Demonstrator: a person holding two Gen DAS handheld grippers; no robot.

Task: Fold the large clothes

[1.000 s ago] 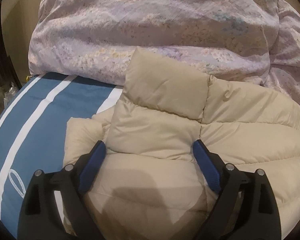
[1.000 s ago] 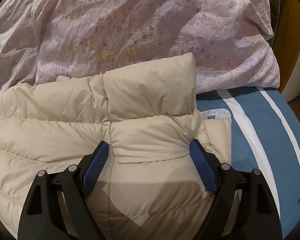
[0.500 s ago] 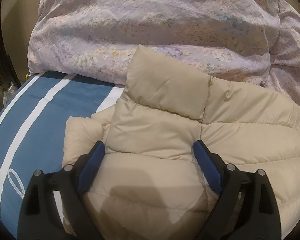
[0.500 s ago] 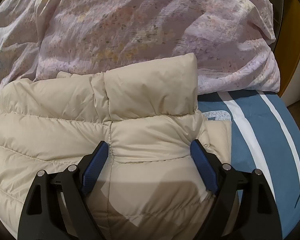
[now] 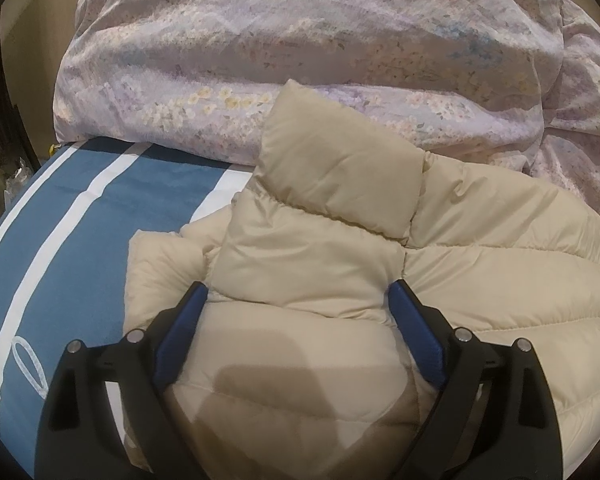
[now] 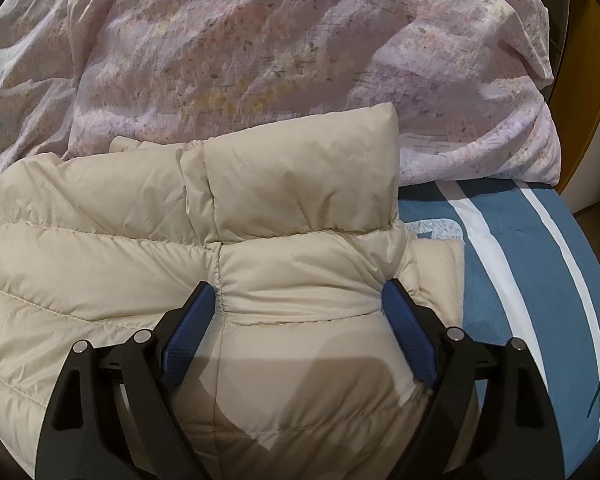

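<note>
left hand-held gripper (image 5: pixel 298 300) wide open, holds nothing | right hand-held gripper (image 6: pixel 298 300) likewise | both over puffer jacket (image 5: pixel 380 264), probably ready to press its fold | bed (image 5: pixel 80 216)

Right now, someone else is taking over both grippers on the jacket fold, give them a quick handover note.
Left gripper: jaws wide open, over the beige puffer jacket at its left side, gripping nothing.
Right gripper: jaws wide open, over the jacket's right side, gripping nothing.
The jacket lies on the blue striped bed cover, collar toward the floral duvet piled behind.
Done: both sides look folded in; a folded part shows at each outer edge.
Left: probably fold it across its length and tidy.
</note>
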